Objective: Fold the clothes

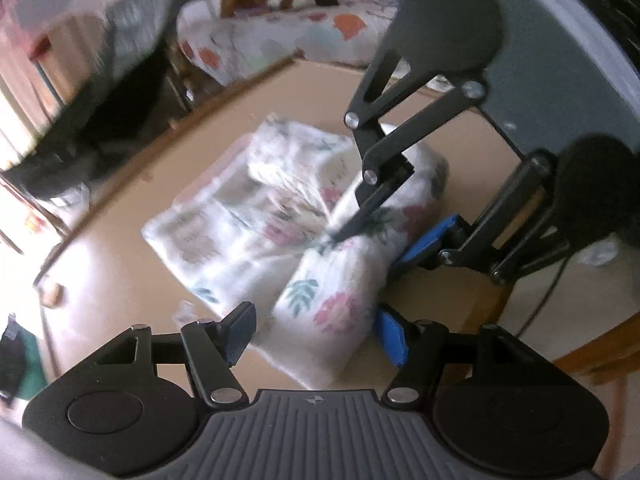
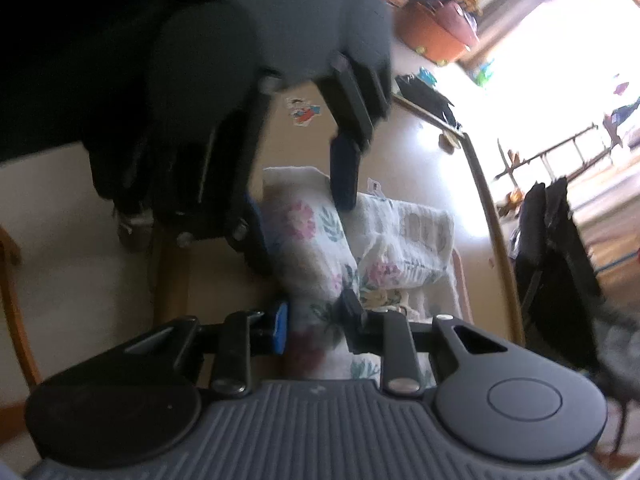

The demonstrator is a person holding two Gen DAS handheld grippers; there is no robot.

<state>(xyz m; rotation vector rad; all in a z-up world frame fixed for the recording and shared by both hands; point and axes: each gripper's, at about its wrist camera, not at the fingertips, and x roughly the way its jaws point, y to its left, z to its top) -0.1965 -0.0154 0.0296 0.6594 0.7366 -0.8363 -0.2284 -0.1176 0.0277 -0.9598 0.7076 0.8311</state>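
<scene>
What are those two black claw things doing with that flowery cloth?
A person is folding a white flowery cloth on a tan table, using a grabber in each hand. The right gripper is pinching a raised fold of the cloth between its blue pads. The left gripper sits with its jaws spread on either side of the same fold, not squeezing it. The rest of the cloth lies partly folded and a bit rumpled on the table.

Beyond the floral cloth (image 1: 280, 216), both grippers are showing black linkage arms, silver pivot screws, blue finger pads (image 1: 394, 338) (ribbed) and ridged grey bodies with round black side discs.
</scene>
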